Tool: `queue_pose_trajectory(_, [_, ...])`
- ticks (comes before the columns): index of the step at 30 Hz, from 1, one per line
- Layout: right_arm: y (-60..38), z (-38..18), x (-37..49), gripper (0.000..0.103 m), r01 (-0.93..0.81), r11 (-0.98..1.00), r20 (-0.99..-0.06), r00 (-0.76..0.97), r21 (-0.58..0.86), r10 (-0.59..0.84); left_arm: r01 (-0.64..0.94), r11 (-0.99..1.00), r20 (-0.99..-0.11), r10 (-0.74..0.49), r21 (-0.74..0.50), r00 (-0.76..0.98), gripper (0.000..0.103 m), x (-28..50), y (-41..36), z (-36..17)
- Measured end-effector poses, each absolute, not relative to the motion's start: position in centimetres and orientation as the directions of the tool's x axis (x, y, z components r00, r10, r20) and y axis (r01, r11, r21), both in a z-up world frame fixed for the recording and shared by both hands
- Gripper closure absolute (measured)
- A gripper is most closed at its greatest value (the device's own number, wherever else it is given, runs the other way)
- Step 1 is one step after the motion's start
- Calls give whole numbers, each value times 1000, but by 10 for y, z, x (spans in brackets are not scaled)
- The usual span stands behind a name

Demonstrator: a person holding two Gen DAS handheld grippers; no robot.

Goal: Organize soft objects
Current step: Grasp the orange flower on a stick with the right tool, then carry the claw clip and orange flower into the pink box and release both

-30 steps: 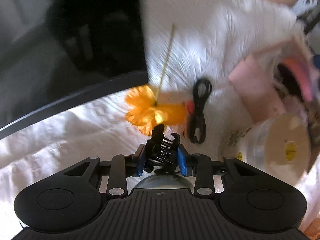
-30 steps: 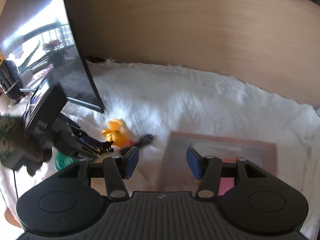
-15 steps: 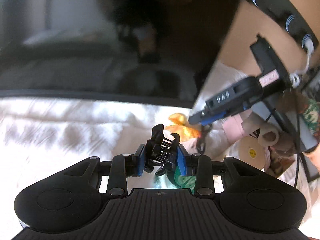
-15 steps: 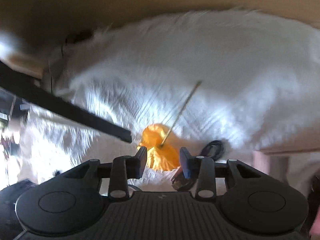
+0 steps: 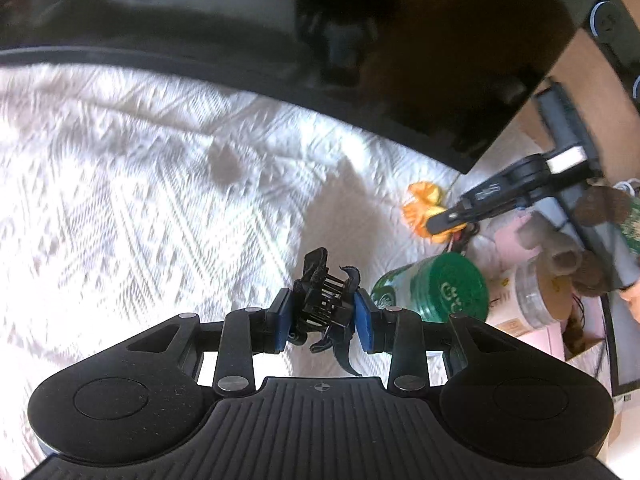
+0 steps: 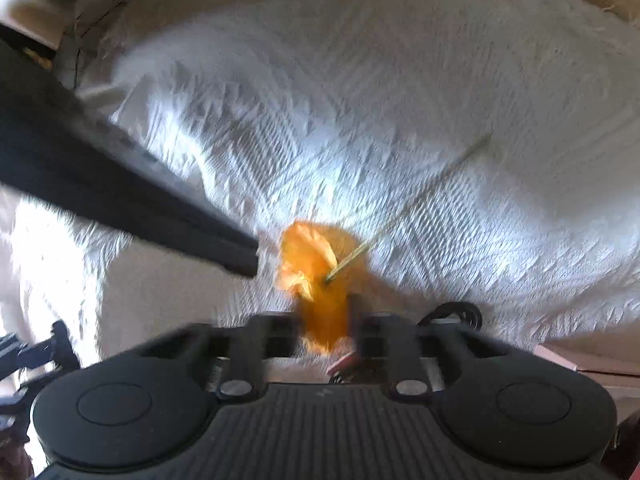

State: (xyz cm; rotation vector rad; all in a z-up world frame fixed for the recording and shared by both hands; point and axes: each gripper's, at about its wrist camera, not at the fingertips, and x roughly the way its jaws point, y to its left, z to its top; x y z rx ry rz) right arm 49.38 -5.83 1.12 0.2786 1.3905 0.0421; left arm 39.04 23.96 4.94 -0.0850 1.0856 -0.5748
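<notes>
Right wrist view shows the orange fabric flower [image 6: 316, 280] lying on the white fuzzy blanket [image 6: 400, 100], its thin stem [image 6: 412, 204] angled up to the right, and the right gripper [image 6: 326, 328] has just been closing, its jaws now pinching the petals. Left wrist view shows the left gripper [image 5: 322, 318] clamped on a black hair claw clip [image 5: 324, 300], with a green-lidded jar [image 5: 448, 292] just beside it

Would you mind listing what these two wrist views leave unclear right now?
- Right wrist view: right gripper pads blurred; orange flower fills the gap between them.
- Right wrist view: black cable mostly hidden behind the gripper.
- Left wrist view: black clip in the left gripper, lower end cut off by the gripper body.
</notes>
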Motion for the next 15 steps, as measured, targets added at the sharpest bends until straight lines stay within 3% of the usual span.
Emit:
queue_pose_trajectory(7, [-63, 87, 449, 95, 66, 959, -917, 316, 276, 242, 407, 859, -802, -466, -310, 374, 66, 388, 225, 74])
queue_pose_trajectory(15, [-76, 184, 373, 95, -20, 958, -833, 490, 286, 259, 532, 805, -752, -516, -262, 411, 66, 368, 170, 132])
